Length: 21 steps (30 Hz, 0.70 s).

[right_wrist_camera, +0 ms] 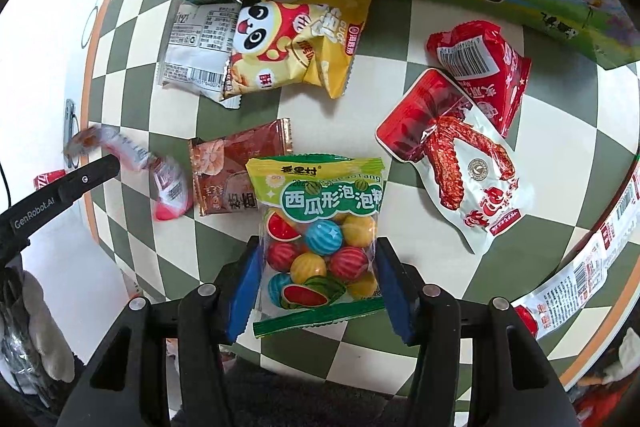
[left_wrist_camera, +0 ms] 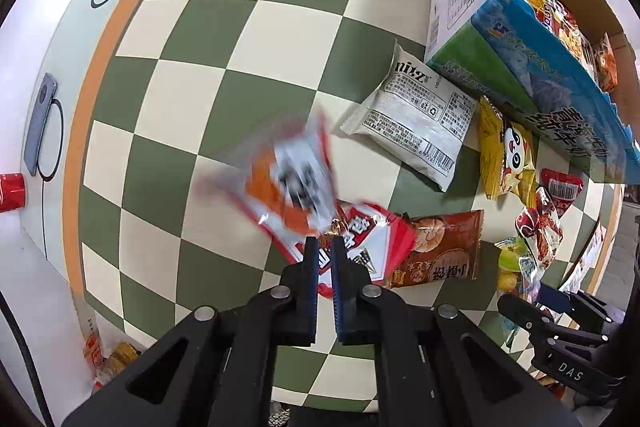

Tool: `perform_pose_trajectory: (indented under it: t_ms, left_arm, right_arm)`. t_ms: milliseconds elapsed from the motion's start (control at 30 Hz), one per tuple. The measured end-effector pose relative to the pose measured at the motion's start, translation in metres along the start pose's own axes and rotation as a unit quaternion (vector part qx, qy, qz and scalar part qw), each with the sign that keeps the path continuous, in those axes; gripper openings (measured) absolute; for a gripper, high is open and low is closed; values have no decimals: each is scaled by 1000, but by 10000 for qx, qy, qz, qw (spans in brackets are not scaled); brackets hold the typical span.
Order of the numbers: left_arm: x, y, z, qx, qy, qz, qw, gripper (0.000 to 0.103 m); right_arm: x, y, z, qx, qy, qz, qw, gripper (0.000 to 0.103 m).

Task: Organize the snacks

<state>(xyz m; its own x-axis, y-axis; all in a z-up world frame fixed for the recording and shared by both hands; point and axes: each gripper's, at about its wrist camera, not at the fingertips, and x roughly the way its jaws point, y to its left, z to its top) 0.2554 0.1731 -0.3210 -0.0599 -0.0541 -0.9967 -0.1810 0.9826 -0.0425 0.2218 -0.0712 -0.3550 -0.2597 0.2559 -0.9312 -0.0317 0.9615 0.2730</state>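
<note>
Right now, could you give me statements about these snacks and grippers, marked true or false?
1. The clear bag of watermelon-patterned gum balls sits between the right gripper's jaws. True.
2. The yellow panda snack bag hangs from the right gripper. False: it lies on the green-and-cream checkered table.
3. The left gripper stands wide open. False: it is shut on a blurred orange-and-white packet.
4. The red-and-white chicken-wing pouch lies on the table. True.
</note>
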Motion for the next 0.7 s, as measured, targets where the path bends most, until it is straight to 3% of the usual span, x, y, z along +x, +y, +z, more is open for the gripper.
perform_pose_trajectory:
  t_ms: [33, 133, 233, 333, 400, 500, 567, 667, 700]
  left_arm:
    - [3, 1, 1, 3, 77, 8, 10000, 5]
    - [11, 20, 5, -402, 59, -415, 9983, 6]
    - [20, 37, 11, -822, 148, -789, 9934, 20]
    - [45, 62, 18, -1600, 428, -1233, 9784, 25]
    - [58, 69, 24, -1837, 584, -1391, 9713, 30]
    - [61, 69, 35, -1827, 483, -1036, 9765, 51]
    - [69, 64, 38, -1734, 581, -947, 9786, 58]
    - [78, 58, 40, -1607, 674, -461, 9836, 89]
    - [83, 58, 39, -1601, 745, -392, 9835, 93]
  right_arm:
    - [-1, 0, 0, -5, -14, -6, 10000, 58]
    - [0, 0, 0, 7, 11, 26, 10000, 58]
    - [-1, 1, -2, -2, 36, 68, 10000, 58]
    - [2, 4, -4, 0, 61, 86, 9999, 58]
    - [5, 8, -4, -25, 80, 79, 9999, 58]
    - [8, 11, -4, -53, 100, 70, 9999, 58]
    - [9, 14, -4, -63, 108, 74, 9999, 58]
    - [10, 17, -4, -67, 99, 97, 9999, 58]
    - [9, 17, -4, -72, 94, 101, 9999, 58]
